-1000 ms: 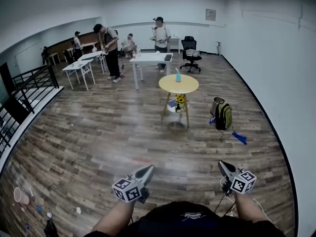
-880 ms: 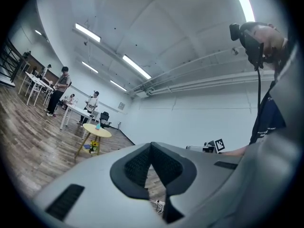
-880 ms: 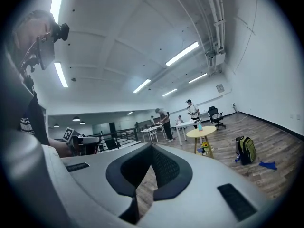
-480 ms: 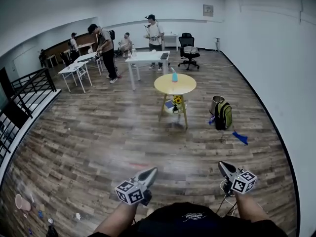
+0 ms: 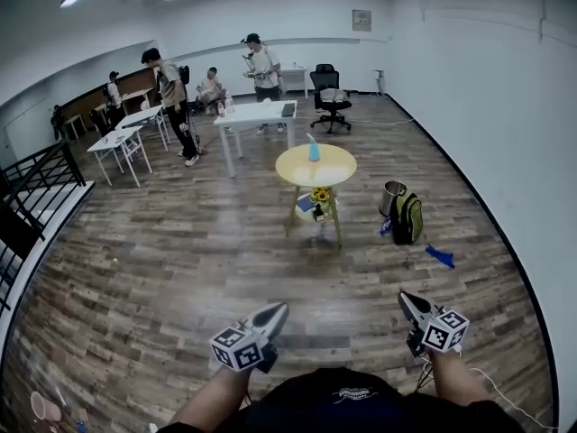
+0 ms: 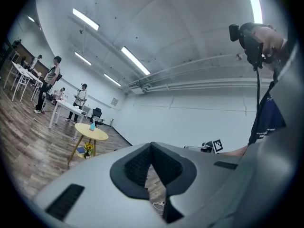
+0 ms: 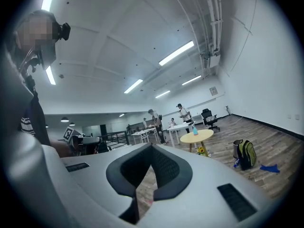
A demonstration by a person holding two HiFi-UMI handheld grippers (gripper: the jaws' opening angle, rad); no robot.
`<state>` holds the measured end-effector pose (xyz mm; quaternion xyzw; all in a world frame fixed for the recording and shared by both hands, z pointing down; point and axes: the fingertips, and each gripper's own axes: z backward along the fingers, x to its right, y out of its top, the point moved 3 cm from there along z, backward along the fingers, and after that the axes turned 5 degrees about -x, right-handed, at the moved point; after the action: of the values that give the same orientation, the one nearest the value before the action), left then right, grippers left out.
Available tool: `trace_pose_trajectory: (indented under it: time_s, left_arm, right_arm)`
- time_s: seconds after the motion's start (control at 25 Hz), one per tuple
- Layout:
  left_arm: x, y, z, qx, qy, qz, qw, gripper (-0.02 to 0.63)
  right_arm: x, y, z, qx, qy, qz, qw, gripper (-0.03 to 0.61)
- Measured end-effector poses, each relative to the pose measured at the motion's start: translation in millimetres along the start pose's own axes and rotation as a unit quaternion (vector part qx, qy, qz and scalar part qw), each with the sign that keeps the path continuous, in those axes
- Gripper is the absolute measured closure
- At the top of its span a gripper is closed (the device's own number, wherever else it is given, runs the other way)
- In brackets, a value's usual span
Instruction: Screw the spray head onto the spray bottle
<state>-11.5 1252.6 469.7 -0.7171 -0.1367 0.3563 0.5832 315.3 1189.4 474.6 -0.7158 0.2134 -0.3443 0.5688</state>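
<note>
Dark brown wood-plank floor (image 5: pixel 180 242) with a faint sheen, round yellow table (image 5: pixel 335 168) with smooth matt top, green cloth backpack (image 5: pixel 408 216), left gripper (image 6: pixel 152 147) and right gripper (image 7: pixel 152 148) in smooth matt grey plastic, black ribbed pads (image 6: pixel 137 164)

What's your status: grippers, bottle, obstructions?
Left gripper and right gripper shut, empty. Spray bottle on round yellow table, far ahead. Wooden floor between, nothing blocking.

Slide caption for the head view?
Left gripper and right gripper shut and empty above the wood floor; blue spray bottle on the round yellow table ahead, green backpack beside it.
</note>
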Motion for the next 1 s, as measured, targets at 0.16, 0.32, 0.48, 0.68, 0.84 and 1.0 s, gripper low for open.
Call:
trace_pose_trajectory:
  time_s: [0.16, 0.32, 0.48, 0.68, 0.84, 1.0]
  left_arm:
    - [-47.3, 19.8, -0.1, -0.012, -0.013, -0.003, 0.9998, 0.609]
    - [-83.9, 30.3, -10.7, -0.010, -0.011, 0.005, 0.9999, 0.609]
    - [-104.9, 34.1, -41.3, -0.016, -0.006, 0.009, 0.9998, 0.609]
    - [-114.8, 40.7, -107.8, -0.011, 0.010, 0.008, 0.9998, 0.609]
    - [-107.2, 53.8, -175.1, 0.003, 0.023, 0.005, 0.9997, 0.609]
    - [-94.9, 63.0, -239.1, 0.018, 0.034, 0.009, 0.9992, 0.610]
  right_arm:
    - [-8.0, 2.9, -53.2, 0.011, -0.006, -0.009, 1.000, 0.557]
    - [-2.9, -1.8, -93.7, -0.004, 0.000, -0.012, 1.000, 0.557]
    - [31.5, 4.5, -118.4, -0.003, 0.003, -0.014, 1.000, 0.557]
    - [105.9, 24.7, -140.4, -0.009, 0.018, -0.015, 1.000, 0.557]
    - [170.8, 57.8, -149.3, -0.014, 0.039, 0.000, 0.999, 0.557]
    - [226.9, 88.1, -153.9, -0.023, 0.062, 0.014, 0.998, 0.557]
